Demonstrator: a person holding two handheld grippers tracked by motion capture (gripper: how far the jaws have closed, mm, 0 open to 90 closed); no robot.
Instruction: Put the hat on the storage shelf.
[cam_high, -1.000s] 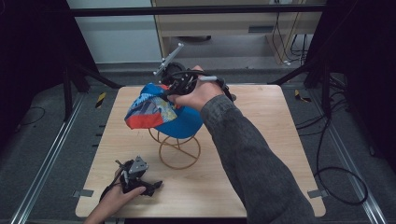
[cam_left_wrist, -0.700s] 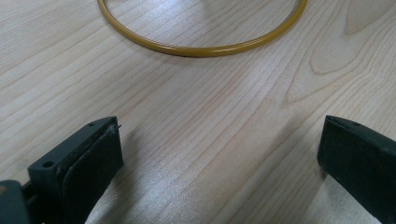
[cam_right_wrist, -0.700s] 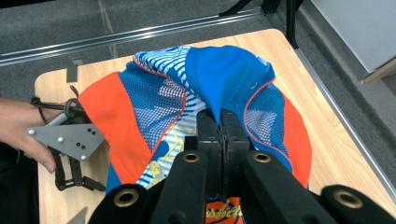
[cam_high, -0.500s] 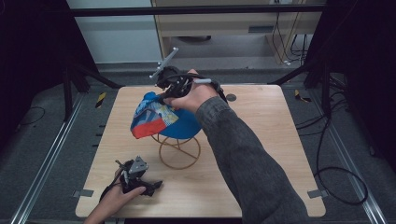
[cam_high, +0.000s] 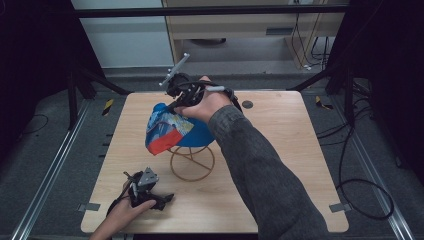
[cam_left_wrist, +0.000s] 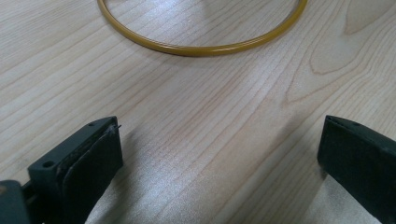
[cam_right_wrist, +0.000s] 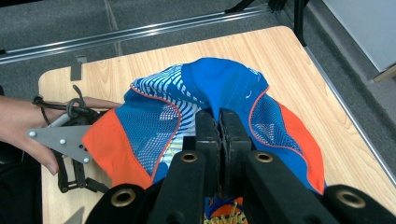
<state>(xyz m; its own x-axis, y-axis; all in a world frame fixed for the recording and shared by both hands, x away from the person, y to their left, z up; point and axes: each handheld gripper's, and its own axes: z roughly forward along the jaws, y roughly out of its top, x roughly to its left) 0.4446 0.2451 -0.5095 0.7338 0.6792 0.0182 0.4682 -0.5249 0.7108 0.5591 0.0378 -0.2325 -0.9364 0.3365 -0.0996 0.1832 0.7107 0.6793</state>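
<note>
Since a moment ago the cap (cam_high: 172, 129) has swung round above the gold wire stand (cam_high: 192, 161): its orange-edged brim now droops toward the near left of the stand, where before it spread out flatter and further left. The right gripper (cam_high: 181, 98) has stayed over the far side of the stand, its fingers (cam_right_wrist: 229, 135) pressed together on a fold of the blue crown, so the cap hangs from that pinch and drapes down over the stand's top (mesh panels falling to either side of the fingers in the right gripper view). The left gripper (cam_high: 159, 200) has not moved; it rests on the counter (cam_high: 280, 150) near the stand's near left, its fingers (cam_left_wrist: 93, 156) spread wide with nothing between them, the stand's base ring just ahead
</note>
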